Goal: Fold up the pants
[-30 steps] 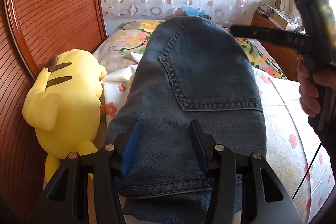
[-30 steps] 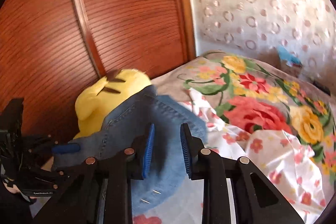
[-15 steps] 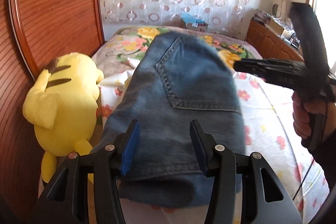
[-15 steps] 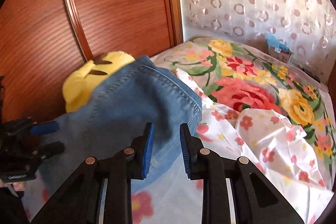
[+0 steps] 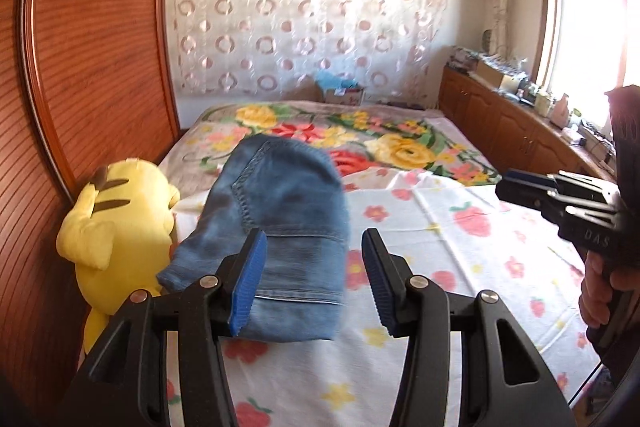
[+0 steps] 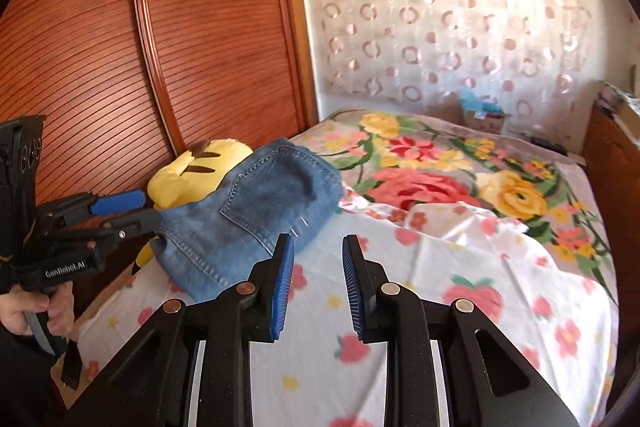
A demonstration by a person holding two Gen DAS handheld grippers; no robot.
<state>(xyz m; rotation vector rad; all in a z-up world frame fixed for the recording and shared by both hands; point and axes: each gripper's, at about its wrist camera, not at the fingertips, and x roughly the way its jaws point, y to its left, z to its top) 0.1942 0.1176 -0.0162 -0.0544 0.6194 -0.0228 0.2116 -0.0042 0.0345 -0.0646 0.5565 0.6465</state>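
From where I sit the jeans (image 5: 276, 235) look pretty much done: a compact folded bundle on the bed (image 5: 440, 235), touching the yellow plush (image 5: 116, 227) on its left. My left tool (image 5: 312, 279) is about half open with nothing in it, and the right tool (image 6: 316, 283) has a narrower gap, empty too. Maybe a tidy-up left. Readable writing: "GenRobot.AI" on the left tool, "DAS" on the right.

A home bedroom: floral-sheeted bed (image 5: 420, 211), wooden headboard (image 5: 100, 67) (yellow plush toy (image 5: 116, 227) alongside).
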